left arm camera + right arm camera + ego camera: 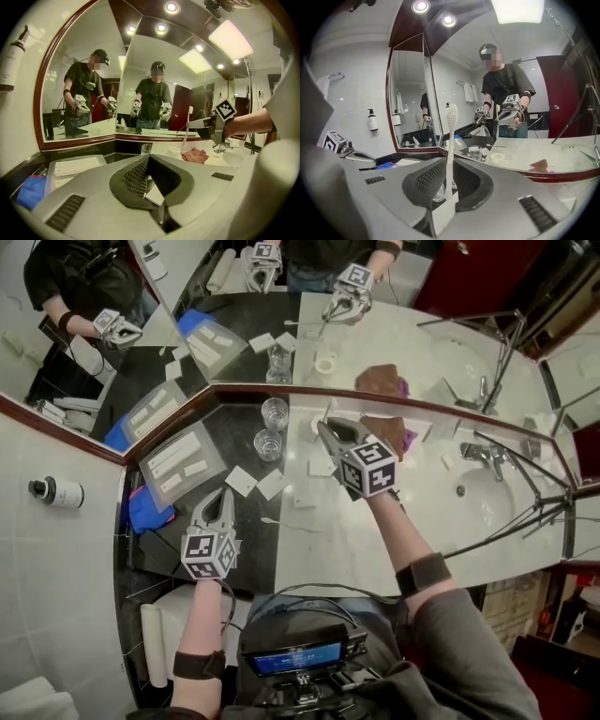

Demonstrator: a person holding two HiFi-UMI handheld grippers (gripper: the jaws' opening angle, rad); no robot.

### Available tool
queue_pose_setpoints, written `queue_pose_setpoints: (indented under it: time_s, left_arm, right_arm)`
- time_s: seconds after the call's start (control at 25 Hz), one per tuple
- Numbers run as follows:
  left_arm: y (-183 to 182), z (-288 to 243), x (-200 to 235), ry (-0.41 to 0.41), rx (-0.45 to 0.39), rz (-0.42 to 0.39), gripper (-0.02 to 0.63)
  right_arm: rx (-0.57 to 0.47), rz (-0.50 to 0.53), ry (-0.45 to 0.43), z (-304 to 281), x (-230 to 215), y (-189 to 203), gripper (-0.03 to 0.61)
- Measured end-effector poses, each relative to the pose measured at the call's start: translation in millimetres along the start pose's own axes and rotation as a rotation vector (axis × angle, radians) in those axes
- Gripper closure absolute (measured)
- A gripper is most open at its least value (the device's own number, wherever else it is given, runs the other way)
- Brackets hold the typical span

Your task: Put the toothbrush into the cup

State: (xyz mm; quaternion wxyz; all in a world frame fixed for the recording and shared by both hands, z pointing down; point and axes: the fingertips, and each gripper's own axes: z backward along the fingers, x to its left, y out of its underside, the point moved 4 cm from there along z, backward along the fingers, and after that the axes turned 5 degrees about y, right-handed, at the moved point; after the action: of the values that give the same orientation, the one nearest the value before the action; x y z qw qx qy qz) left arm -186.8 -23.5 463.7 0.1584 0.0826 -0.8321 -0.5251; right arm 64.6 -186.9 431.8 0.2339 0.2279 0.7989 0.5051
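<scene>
My right gripper (pixel 327 430) is shut on a white toothbrush (pixel 450 140), which stands upright between the jaws with its bristle head on top. The left gripper view shows that gripper (pixel 202 124) and the toothbrush (pixel 187 124) raised above the counter. Two clear glass cups (pixel 275 412) (pixel 268 444) stand on the black part of the counter by the mirror, to the left of the right gripper. One cup (pixel 438 192) shows low behind the right jaws. My left gripper (pixel 223 497) is shut and empty, hovering nearer me and pointing toward the cups (pixel 146 149).
A brown cloth (pixel 388 434) lies right of the right gripper. The sink (pixel 487 491) and tap (pixel 481 454) are further right, with tripod legs (pixel 525 514) across them. A clear tray of packets (pixel 183 465), a blue cloth (pixel 145 509) and white cards (pixel 241 480) lie left.
</scene>
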Motion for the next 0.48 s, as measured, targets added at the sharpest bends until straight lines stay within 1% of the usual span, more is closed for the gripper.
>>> queue_pose_setpoints:
  time_s: [0.24,0.48]
  left_arm:
    - [-0.9,1.5,-17.1,0.020,0.016,-0.028,0.612]
    - [1.2,-4.7,-30.5,0.046,0.039,-0.046,0.612]
  right_arm:
    - [0.026,-0.031,0.046,70.3,-15.5,46.3,0.509]
    - [0.048,-0.102,0.103,120.6,-37.3,85.7,0.509]
